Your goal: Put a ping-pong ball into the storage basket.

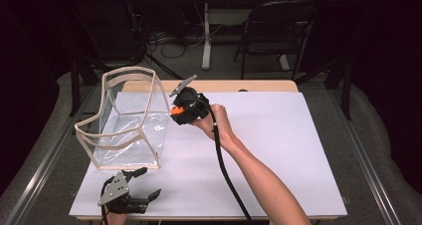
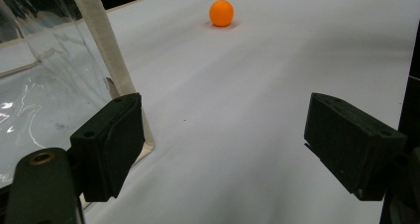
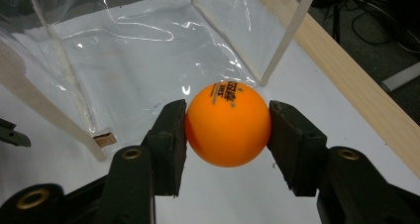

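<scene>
Ping-pong ball [image 3: 229,124], orange with dark print on top, is clamped between the two black jaws of the right gripper [image 3: 228,135]. The pads press on its two sides and it is clear of the white sheet [image 1: 278,135].

In the high view the right gripper [image 1: 175,110] sits just beside the right-hand wall of the clear plastic bag [image 1: 130,71], outside it. The right hand [image 1: 214,118] is behind the gripper and the cable trails back along the forearm.

The bag stands upright with its beige-trimmed mouth facing up. In the right gripper view the bag's see-through wall [image 3: 148,35] and a corner strip are straight ahead of the ball, so the ball is outside the bag and facing its side.

Key relation: the mouth is above and to the left of the ball, not in front of it. Likely next step is to put the ball in the bag. That would need a lift above the rim, then a move across toward the person's left before letting go. Pushing forward would only hit the wall. The right hand is the nearer one and already holds the ball.

Left gripper [image 1: 149,182] is low at the near left, by the bag's near corner, with its jaws wide apart and nothing between them. The left gripper view has those spread jaws, the bag's corner strip at the left, and a second orange ball [image 2: 221,13] lying on the sheet well ahead of the left gripper.

Risks: the rim trim could catch a jaw, and the light bag may tip or slide if bumped.
</scene>
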`<state>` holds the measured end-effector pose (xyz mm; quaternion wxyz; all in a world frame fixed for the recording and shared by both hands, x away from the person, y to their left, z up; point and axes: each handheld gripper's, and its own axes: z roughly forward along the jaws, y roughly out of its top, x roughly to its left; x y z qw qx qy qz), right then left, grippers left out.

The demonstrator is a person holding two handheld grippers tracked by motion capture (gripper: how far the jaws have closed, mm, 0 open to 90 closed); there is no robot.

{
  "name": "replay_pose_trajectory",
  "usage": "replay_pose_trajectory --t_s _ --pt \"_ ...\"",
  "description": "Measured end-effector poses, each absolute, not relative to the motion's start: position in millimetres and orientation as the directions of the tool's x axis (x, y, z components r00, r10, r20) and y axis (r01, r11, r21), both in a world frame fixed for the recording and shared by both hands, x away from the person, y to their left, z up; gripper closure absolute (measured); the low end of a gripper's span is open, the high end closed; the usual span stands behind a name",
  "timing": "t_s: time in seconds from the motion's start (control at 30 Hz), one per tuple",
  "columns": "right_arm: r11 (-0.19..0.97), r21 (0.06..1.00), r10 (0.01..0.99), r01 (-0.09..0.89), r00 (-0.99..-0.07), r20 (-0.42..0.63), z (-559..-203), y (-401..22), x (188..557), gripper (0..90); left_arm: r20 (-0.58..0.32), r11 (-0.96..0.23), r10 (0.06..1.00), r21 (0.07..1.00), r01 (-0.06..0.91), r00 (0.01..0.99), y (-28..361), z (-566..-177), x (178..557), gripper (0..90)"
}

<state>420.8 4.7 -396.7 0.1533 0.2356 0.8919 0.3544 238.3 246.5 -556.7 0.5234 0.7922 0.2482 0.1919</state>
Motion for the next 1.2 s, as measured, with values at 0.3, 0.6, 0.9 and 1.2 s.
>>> replay_pose_trajectory --t_s 0.3,0.6,0.9,1.2 --pt "0.637 0.708 0.528 0.305 -0.842 -0.112 -387 9 424 50.7 0.043 -0.326 0.593 0.926 0.191 0.804 247 -557 238 15.8" --pt "0.637 0.709 0.525 0.302 -0.843 -0.112 -380 14 426 50.7 0.044 -0.325 0.593 0.926 0.190 0.804 247 -556 238 15.8" --pt "0.635 0.713 0.527 0.298 -0.841 -0.118 -371 15 427 50.7 0.043 -0.329 0.593 0.924 0.193 0.804 247 -556 238 15.8" --pt "0.635 0.718 0.522 0.285 -0.843 -0.128 -358 20 428 50.7 0.040 -0.327 0.594 0.925 0.196 0.803 247 -557 239 15.8"
